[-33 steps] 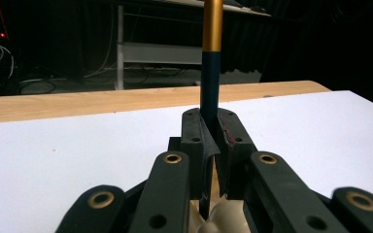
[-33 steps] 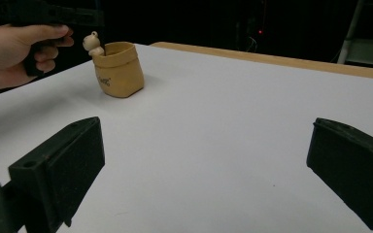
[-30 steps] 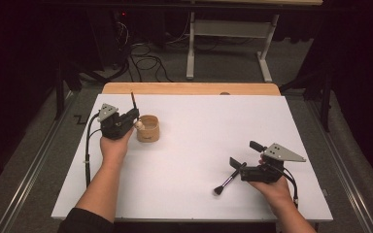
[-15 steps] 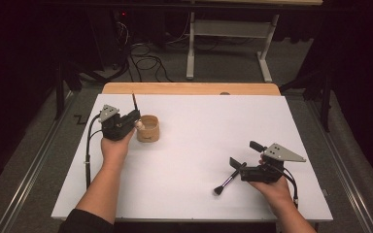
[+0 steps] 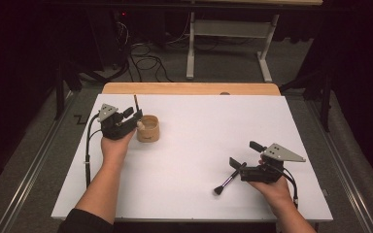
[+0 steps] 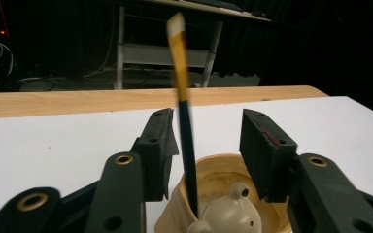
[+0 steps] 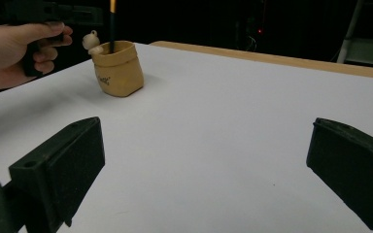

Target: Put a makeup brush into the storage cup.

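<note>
- While the pencil (image 6: 187, 145) stands tilted in the tan cup (image 6: 223, 179), its dark shaft rises in the gap of the left gripper (image 6: 209, 145) at mid-frame of the left gripper view; the jaws have just been opening, and neither pad presses on it.
- Its yellow upper part with a pale tip reaches the top of that frame, blurred.
- At the cup's near rim sits a small cream bear figure (image 6: 233, 213).
- Seen from the high view, the cup (image 5: 147, 129) sits in the left half of the white table (image 5: 204, 126), just beside the left gripper (image 5: 135, 116).
- Lower right in the high view, the right gripper (image 5: 238, 167) rests with jaws wide apart, holding nothing.
- A black brush (image 5: 227, 182) lies on the table right at its jaws.
- Beyond the table's far edge, a wooden board (image 5: 189, 88) runs across.
</note>
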`<state>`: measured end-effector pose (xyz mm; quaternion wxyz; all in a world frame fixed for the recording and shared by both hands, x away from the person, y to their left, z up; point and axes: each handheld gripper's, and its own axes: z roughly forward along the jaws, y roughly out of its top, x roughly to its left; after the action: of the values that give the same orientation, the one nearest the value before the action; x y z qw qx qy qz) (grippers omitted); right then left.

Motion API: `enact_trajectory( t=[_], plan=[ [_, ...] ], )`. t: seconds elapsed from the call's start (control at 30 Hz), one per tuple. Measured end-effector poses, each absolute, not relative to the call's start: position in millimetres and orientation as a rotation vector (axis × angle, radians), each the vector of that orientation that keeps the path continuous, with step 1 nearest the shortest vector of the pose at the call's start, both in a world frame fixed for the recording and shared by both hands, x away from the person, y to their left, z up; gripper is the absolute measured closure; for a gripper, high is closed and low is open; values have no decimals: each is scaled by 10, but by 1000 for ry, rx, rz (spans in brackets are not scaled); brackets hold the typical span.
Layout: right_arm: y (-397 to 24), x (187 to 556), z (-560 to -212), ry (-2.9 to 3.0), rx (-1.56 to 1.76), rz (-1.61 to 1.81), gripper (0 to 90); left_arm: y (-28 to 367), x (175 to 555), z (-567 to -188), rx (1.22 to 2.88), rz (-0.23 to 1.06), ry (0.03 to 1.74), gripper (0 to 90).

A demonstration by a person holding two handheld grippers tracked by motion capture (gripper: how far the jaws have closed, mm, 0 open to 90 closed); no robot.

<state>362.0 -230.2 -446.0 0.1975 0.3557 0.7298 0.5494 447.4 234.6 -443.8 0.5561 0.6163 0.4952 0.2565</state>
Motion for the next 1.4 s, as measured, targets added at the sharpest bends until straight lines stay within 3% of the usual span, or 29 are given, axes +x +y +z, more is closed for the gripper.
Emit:
enact_trajectory(
  t=[0.43, 1.4],
  plan=[
    [-2293, 3623, -4466, 2046, 994, 1539, 11, 2382, 4449, -4404, 1460, 617, 1206, 305],
    [-2312, 3617, -4449, 2025, 999, 1532, 10, 2391, 4125, -4191, 1521, 620, 1149, 133]
  ],
)
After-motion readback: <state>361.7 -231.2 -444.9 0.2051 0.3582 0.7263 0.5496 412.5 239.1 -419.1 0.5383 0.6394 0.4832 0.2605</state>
